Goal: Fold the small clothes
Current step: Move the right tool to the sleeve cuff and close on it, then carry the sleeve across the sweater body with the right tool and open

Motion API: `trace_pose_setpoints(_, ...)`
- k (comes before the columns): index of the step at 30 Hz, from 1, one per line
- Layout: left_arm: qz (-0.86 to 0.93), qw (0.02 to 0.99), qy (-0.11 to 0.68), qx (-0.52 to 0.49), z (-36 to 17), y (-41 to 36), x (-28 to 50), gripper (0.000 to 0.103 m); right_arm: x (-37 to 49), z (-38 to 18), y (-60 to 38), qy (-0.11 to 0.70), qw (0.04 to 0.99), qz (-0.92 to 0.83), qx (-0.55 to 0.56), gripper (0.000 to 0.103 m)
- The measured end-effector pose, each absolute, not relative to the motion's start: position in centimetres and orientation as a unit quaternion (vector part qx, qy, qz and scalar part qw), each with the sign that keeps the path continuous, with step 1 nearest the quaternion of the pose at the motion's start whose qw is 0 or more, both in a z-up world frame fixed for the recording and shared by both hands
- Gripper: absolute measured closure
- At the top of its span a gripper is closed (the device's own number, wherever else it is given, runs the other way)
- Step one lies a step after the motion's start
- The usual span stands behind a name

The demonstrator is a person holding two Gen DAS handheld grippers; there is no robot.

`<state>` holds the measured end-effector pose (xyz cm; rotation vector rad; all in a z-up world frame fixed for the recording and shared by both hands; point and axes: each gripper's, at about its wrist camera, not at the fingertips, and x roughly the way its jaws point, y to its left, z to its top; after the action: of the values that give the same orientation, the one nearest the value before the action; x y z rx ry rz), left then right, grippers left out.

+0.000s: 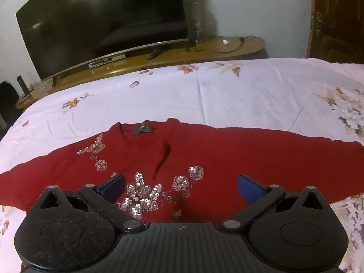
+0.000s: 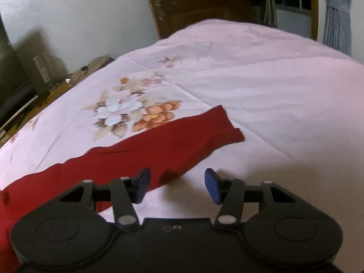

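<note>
- Red knit top (image 1: 227, 159) lies spread flat on a bed covered by a pale pink floral sheet (image 1: 227, 95), neckline toward the far edge, sleeves stretched out to either side.
- Silver sequin flowers (image 1: 141, 195) decorate its chest, and a small grey label (image 1: 145, 129) shows inside the collar.
- Left tongs (image 1: 182, 185) hang over the chest of the top, blue pads (image 1: 116, 185) spread wide with nothing gripped; the sequin flowers show in the gap between them.
- Right tongs (image 2: 177, 185) sit over the lower edge of the right sleeve (image 2: 182, 136), pads about half apart and not pressing on anything. No earlier picture is given to show any motion; the sleeve's edge lies in the gap, beneath the pads.
- That sleeve runs away from the camera, its cuff (image 2: 229, 122) flat on the sheet beside a printed bouquet (image 2: 136, 113).
- Behind the bed, the left wrist view shows a dark television (image 1: 102, 22) on a low wooden stand (image 1: 227, 47), with a wooden door (image 1: 336, 18) at the right.
</note>
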<state>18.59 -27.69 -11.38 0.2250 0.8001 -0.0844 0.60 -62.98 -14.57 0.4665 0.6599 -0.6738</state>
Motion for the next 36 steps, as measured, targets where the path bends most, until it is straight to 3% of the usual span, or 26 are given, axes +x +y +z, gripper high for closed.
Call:
trace_pose_setpoints(3,-0.033,0.913,0.392,0.111,-11.7,-27.8,19.0,0.000,1.1,-15.6,-64.6,0.319,0.858,-0.321,0.241,0.059)
trace_pose_setpoints(10,-0.021,0.912,0.391,0.119,-11.8,-27.8,19.1,0.000,2.1,-16.3,-66.8,0.305,0.856,-0.329,0.257,0.063)
trace_pose_setpoints(11,-0.019,0.913,0.390,0.120,-11.8,-27.7,19.1,0.000,2.3,-16.4,-67.2,0.304,0.855,-0.330,0.261,0.066)
trace_pose_setpoints(13,-0.016,0.913,0.389,0.120,-11.6,-27.5,19.0,0.000,2.5,-16.4,-67.6,0.300,0.854,-0.333,0.263,0.084)
trace_pose_setpoints(15,-0.012,0.914,0.388,0.118,-11.5,-27.1,19.0,0.000,2.7,-16.4,-67.7,0.294,0.858,-0.329,0.265,0.093)
trace_pose_setpoints(26,0.012,0.919,0.379,0.112,-10.4,-24.5,18.5,0.000,4.1,-12.6,-63.2,0.257,0.904,-0.280,0.196,0.096)
trace_pose_setpoints(36,0.056,0.922,0.372,0.087,-9.4,-18.0,17.8,0.000,9.6,-8.1,-50.9,0.245,0.954,-0.100,0.140,0.096)
